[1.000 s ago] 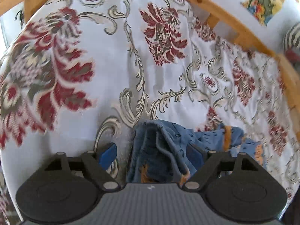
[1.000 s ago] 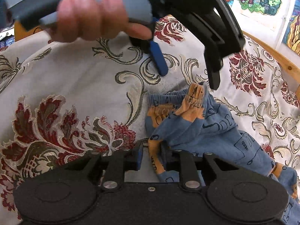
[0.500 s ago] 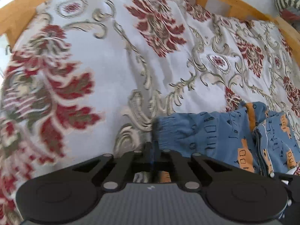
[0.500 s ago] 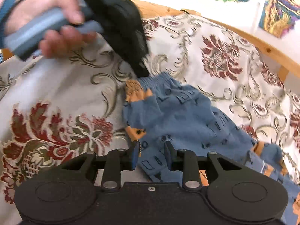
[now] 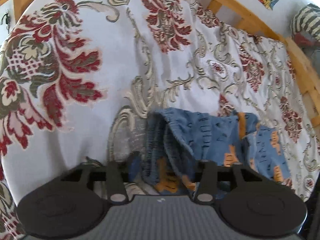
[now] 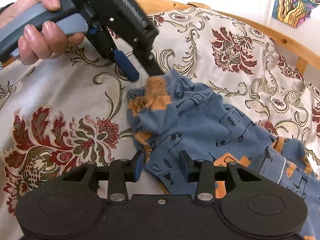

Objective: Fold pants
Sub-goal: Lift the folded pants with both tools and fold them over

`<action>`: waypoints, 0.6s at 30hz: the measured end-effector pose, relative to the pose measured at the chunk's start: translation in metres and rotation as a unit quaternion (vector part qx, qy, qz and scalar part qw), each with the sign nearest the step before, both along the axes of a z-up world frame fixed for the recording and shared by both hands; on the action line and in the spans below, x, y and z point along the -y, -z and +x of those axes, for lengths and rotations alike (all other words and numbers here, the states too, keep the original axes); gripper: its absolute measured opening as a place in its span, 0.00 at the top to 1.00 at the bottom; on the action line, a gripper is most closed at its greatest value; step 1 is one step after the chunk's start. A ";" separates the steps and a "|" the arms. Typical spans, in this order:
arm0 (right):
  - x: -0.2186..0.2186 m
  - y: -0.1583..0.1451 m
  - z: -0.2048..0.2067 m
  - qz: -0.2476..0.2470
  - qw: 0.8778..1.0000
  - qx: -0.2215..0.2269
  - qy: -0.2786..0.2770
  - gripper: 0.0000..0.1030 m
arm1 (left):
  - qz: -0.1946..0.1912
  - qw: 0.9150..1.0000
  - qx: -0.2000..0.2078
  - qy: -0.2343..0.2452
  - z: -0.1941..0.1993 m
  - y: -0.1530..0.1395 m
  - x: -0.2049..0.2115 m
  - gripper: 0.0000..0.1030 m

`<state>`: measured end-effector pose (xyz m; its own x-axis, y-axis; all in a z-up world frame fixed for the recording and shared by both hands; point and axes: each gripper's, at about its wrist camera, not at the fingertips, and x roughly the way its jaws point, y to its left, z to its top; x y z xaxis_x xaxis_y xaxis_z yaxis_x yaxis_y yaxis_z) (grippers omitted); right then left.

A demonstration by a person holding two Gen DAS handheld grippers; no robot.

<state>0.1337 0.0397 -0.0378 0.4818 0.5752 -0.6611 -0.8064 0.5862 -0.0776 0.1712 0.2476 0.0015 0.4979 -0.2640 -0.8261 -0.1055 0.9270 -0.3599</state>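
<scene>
Blue pants [image 6: 200, 124] with orange patches lie crumpled on the floral cloth [image 6: 60, 100], low and right of centre in both views; at upper left of the right view a hand [image 6: 38, 38] holds the left gripper [image 6: 144, 74], jaws opening, waistband seemingly just between them; at bottom centre the right gripper [image 6: 162, 166] opens astride the pants' edge.

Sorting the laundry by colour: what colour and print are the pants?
The pants are blue with orange patches and dark outline drawings, clearest in the right wrist view.
</scene>
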 end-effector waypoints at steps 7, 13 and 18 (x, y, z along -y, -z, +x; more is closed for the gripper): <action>0.024 -0.039 0.020 -0.021 0.997 0.033 -0.066 0.59 | 0.000 1.000 0.008 0.013 -0.002 -0.011 0.008 0.19; 0.009 -0.073 0.090 -0.037 0.992 -0.006 -0.120 0.56 | 0.018 0.999 0.027 -0.003 -0.019 -0.017 0.007 0.13; -0.037 -0.068 0.165 -0.023 0.981 -0.118 -0.155 0.55 | 0.099 0.995 0.013 -0.012 -0.014 -0.008 0.035 0.13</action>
